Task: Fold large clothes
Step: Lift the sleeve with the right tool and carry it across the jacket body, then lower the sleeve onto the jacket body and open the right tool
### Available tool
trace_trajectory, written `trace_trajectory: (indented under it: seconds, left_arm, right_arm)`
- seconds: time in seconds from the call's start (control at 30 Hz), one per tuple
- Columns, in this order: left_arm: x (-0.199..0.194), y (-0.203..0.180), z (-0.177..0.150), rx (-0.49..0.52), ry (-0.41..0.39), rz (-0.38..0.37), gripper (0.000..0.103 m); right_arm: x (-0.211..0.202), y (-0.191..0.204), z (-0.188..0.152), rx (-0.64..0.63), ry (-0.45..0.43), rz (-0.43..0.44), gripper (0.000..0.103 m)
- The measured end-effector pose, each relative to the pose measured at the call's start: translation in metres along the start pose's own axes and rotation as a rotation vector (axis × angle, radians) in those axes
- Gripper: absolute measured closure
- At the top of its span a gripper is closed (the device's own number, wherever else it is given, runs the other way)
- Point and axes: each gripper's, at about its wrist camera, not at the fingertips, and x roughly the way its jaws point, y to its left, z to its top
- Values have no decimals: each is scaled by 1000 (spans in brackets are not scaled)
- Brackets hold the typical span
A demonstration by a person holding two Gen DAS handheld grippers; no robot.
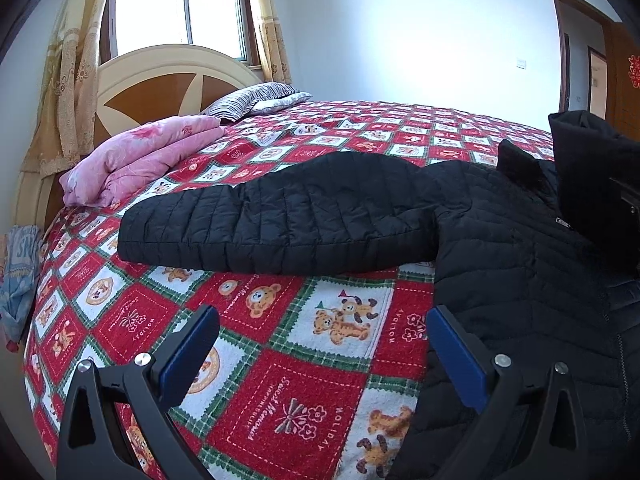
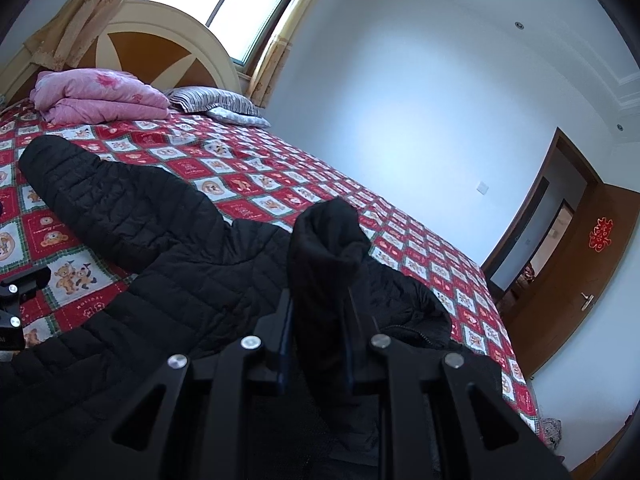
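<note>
A black quilted jacket (image 1: 500,248) lies spread on the bed cover (image 1: 280,360) with red and white squares, one sleeve (image 1: 280,220) stretched out toward the headboard (image 1: 160,92). The right gripper (image 2: 316,344) has its jaws closed on a raised fold of the jacket, probably the other sleeve's cuff. The left gripper (image 1: 320,344) stands wide open over the cover, one finger just beside the jacket's edge.

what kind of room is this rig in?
A home bedroom, most likely: a bed with a rounded headboard, pillows and a folded pink quilt, and a curtained window behind it.
</note>
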Motion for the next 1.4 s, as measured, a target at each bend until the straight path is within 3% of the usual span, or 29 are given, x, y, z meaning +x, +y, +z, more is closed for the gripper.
trace_trajectory:
  seconds: [0.57, 0.67, 0.73, 0.8, 1.07, 1.23, 1.3, 1.4]
  left_arm:
    - [13, -1, 1, 3, 17, 29, 1]
    - [9, -1, 7, -3, 0, 32, 1]
    - [4, -1, 12, -5, -14, 35, 1]
    - [0, 0, 16, -11, -25, 41, 1]
    - [-2, -2, 27, -35, -25, 59, 1]
    - [-11, -36, 40, 2, -51, -7, 1]
    - [-14, -55, 47, 33, -63, -35, 1]
    - [-15, -83, 53, 74, -76, -58, 1]
  right_arm:
    - [26, 29, -19, 13, 74, 81, 79]
    - [28, 31, -20, 33, 86, 127, 73]
    - [26, 30, -20, 71, 82, 203, 54]
    - [21, 31, -18, 76, 72, 241, 44]
    - [-20, 14, -15, 119, -21, 283, 44]
    - [12, -34, -28, 266, 95, 180, 44]
    - [34, -52, -38, 328, 182, 135, 44]
    - [59, -61, -52, 346, 271, 116, 44]
